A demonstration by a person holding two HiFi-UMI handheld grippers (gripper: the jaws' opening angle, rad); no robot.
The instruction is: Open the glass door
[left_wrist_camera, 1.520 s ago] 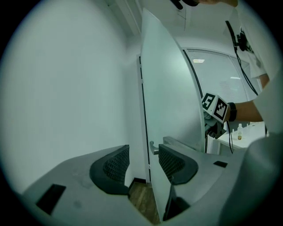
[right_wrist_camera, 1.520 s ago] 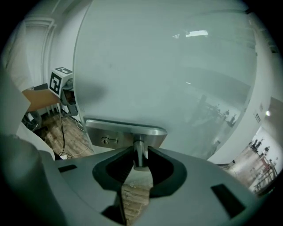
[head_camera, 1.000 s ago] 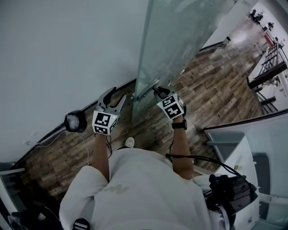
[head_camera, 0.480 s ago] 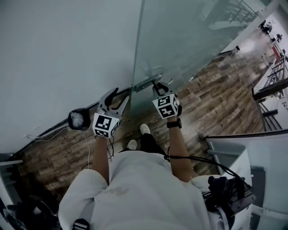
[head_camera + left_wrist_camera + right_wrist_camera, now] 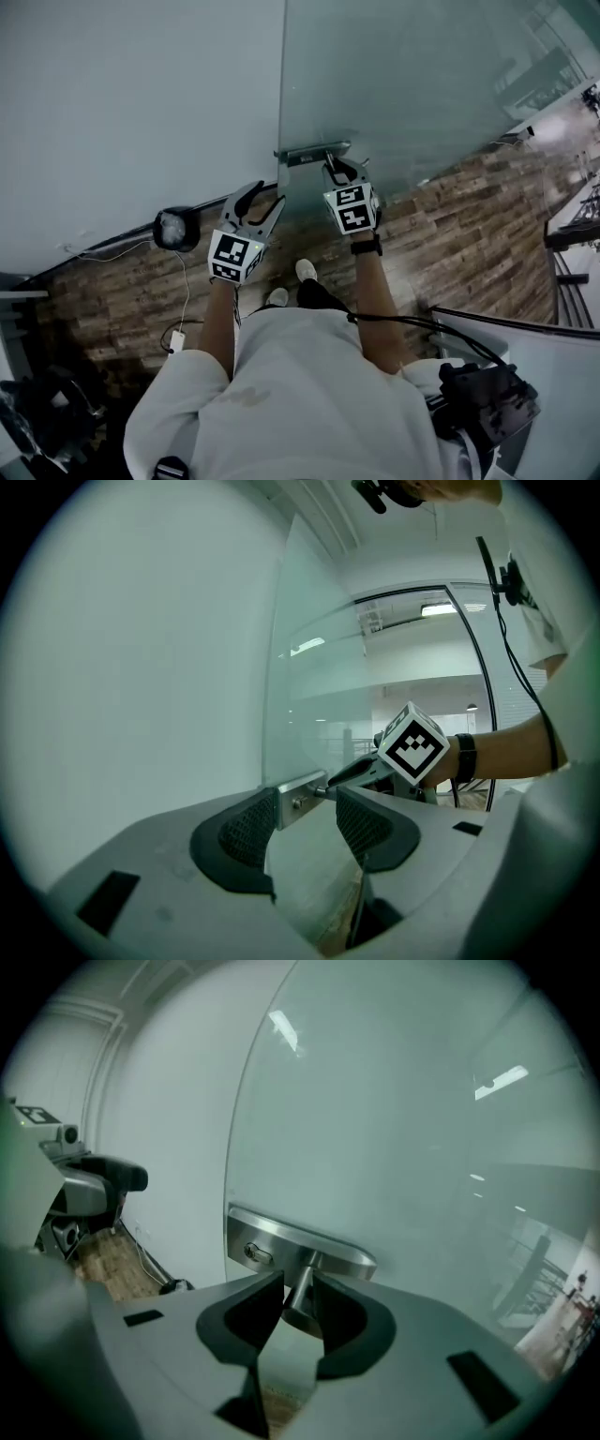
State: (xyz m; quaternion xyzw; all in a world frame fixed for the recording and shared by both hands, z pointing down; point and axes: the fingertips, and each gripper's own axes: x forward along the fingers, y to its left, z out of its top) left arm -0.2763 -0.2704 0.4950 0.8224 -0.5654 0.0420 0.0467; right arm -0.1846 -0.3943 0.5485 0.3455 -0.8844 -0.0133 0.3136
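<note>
The frosted glass door (image 5: 422,84) stands ahead of me, its free edge beside the white wall (image 5: 131,103). A steel lock plate (image 5: 312,153) with a handle sits on that edge. My right gripper (image 5: 335,169) reaches up to it. In the right gripper view the right gripper (image 5: 298,1288) is shut on the handle's metal stem (image 5: 302,1277), just below the plate (image 5: 281,1246). My left gripper (image 5: 262,199) hangs open to the left of the door's edge, holding nothing. The left gripper view shows the left gripper (image 5: 307,803) level with the plate (image 5: 292,801), apart from it.
A black round device (image 5: 175,228) sits on the wooden floor against the wall, with a white cable and plug (image 5: 176,339) near it. My shoes (image 5: 306,270) stand right below the handle. A glass railing (image 5: 525,328) runs at the right.
The door has swung with my right gripper shut on its handle, and I have stepped forward. The left gripper has moved along beside it, still open.
</note>
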